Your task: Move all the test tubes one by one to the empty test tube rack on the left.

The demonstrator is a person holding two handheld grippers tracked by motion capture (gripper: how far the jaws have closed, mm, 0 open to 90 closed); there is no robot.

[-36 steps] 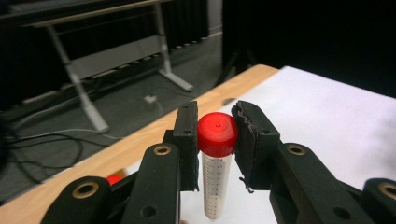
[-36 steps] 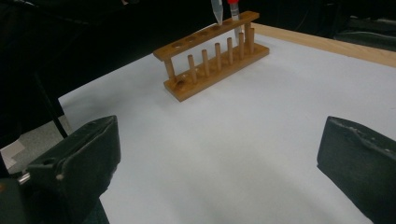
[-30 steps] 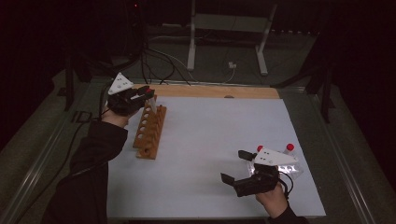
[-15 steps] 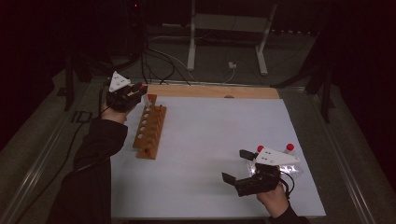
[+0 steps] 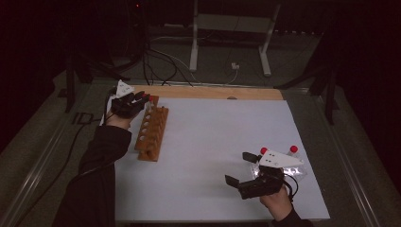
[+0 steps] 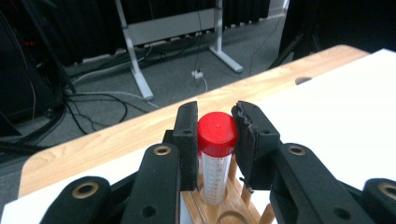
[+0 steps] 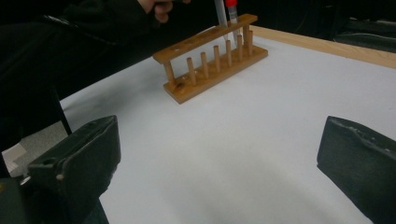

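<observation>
Rack, wooden, sits on the white table at far left, long axis running near to far, so its holes line up for loading from the left side. Left tongs hover over the rack's far end, closed on a red-capped tube; the pads clamp just below the cap, tube upright, lower end already in the far hole, so my read is a placement in progress and the grip stays high to keep the tongs above the top board. Right tongs rest near right on the table, jaws wide apart, nothing between them, parked beside what look like two more red-capped tubes lying behind the gripper, probably next to be picked. Remaining rack holes look empty in the high view.
</observation>
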